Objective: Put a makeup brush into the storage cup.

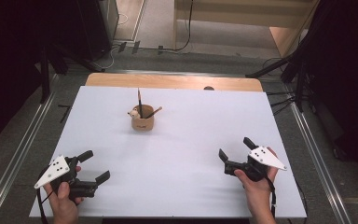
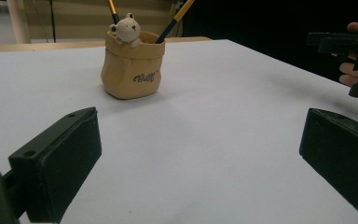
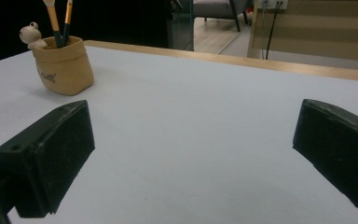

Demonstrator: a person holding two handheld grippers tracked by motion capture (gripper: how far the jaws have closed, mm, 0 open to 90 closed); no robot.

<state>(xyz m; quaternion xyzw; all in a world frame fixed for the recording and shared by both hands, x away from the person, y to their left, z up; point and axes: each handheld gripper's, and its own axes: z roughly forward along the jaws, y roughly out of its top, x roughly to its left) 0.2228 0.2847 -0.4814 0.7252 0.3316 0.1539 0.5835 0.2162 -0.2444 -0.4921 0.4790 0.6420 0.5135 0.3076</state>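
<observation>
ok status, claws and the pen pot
Left claw open, empty. Right claw open, empty. Pen pot upright mid-table, two brushes inside, untouched. Nothing between.

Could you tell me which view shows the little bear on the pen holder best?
The left gripper view: the bear faces it, close on the pen holder rim. The right gripper view shows it sideways; the high view, tiny.

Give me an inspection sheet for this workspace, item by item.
Surface: white table top, bare around the pot, wooden strip at the far edge.
Job's things: tan pot with a bear figure, upright, holding two brushes.
Clutter: nothing seen.
Grippers: left gripper and right gripper both open, held low near the front edge, apart from the pot.
Cables: floor cables beyond the table.
Surroundings: dark curtains, metal floor rails.
</observation>
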